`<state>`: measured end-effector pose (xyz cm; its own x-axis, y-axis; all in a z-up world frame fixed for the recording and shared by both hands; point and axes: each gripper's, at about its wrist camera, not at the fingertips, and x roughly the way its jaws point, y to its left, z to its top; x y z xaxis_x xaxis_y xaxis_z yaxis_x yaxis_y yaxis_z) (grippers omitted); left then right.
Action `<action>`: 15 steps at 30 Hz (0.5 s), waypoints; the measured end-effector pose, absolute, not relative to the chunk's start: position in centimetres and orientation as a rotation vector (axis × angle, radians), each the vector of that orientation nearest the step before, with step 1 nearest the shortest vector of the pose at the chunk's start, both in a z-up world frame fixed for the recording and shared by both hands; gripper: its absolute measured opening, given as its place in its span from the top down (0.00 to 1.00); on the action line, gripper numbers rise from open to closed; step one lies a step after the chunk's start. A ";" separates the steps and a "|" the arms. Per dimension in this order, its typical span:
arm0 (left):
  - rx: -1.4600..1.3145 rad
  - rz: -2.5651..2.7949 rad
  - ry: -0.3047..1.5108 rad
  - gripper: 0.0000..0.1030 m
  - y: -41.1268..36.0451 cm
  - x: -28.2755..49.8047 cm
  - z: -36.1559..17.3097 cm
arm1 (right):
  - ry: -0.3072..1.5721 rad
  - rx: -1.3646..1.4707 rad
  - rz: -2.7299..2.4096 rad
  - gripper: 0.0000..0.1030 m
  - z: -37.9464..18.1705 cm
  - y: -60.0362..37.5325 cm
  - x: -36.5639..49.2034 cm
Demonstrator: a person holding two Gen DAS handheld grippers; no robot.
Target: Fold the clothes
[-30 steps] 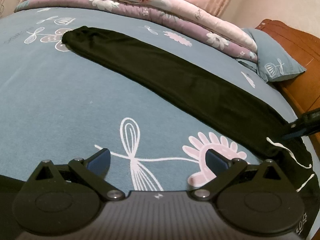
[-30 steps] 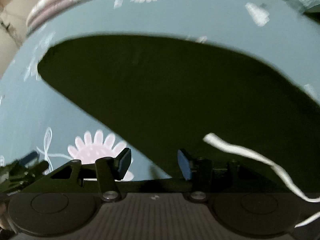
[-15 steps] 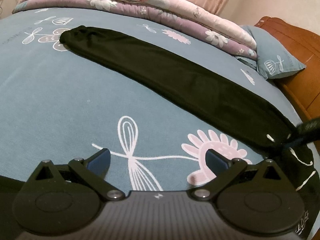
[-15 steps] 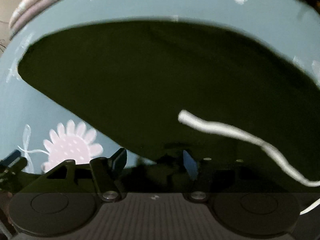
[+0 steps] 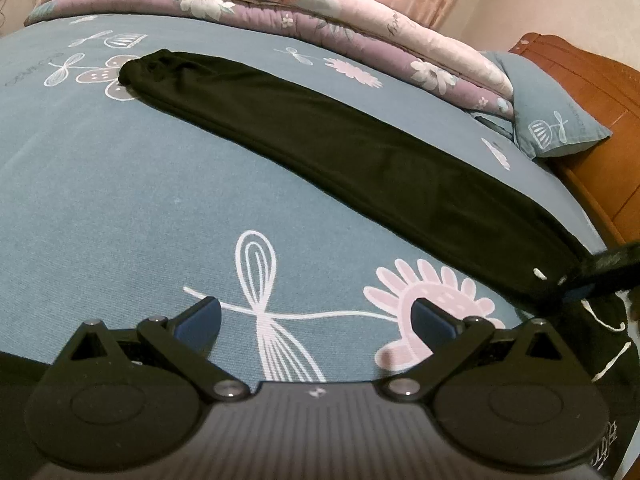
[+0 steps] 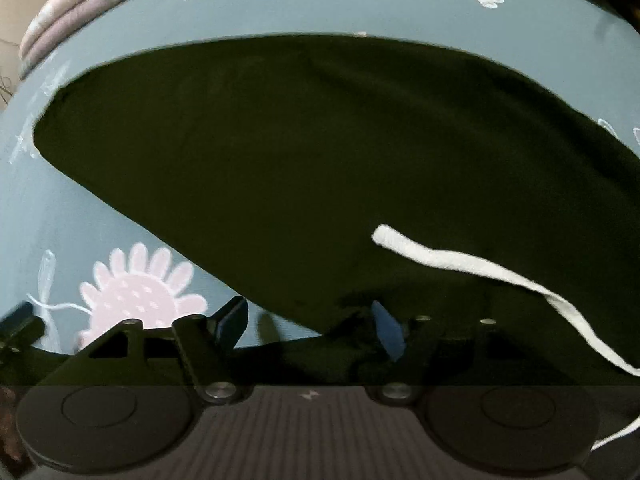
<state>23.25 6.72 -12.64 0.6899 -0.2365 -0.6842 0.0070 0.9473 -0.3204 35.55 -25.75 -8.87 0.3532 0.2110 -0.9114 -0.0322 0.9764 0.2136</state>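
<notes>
Black trousers (image 5: pixel 360 160) lie folded lengthwise in a long strip across the blue bed sheet (image 5: pixel 120 200). The cuff end is at the far left and the waist end at the near right. A white drawstring (image 6: pixel 460 260) trails over the waist. My left gripper (image 5: pixel 316 316) is open above the bare sheet, short of the trousers, with nothing between its fingers. My right gripper (image 6: pixel 308 324) points down at the near edge of the trousers (image 6: pixel 320 160) by the waist. Its jaws are opening, and the fabric edge lies between the pads without being pinched. The left wrist view shows it as a dark blur (image 5: pixel 600 268).
A folded floral quilt (image 5: pixel 280 0) lies along the far side of the bed. A blue pillow (image 5: pixel 552 120) rests against the wooden headboard (image 5: pixel 600 100) at the right. The sheet carries whisk and flower prints.
My right gripper has sunk closer to the waist end and its jaws have spread wider. More of the drawstring shows. The left gripper has stayed where it was.
</notes>
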 end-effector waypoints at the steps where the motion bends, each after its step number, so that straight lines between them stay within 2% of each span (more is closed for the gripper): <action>1: -0.305 -0.138 0.801 0.02 6.7 23.3 -12.6 | 1.179 0.174 0.154 0.29 -8.0 -26.2 35.3; 5: -0.301 -0.141 0.797 0.03 6.6 23.2 -12.6 | 1.073 0.108 0.121 0.29 -4.8 -28.4 33.6; 11: -0.303 -0.172 0.802 0.03 6.3 23.1 -12.8 | 0.838 -0.195 0.022 0.30 -1.4 -31.7 33.1; 15: -0.290 -0.212 0.802 0.03 5.8 23.0 -12.9 | 0.835 -0.263 0.015 0.31 -1.4 -34.0 36.2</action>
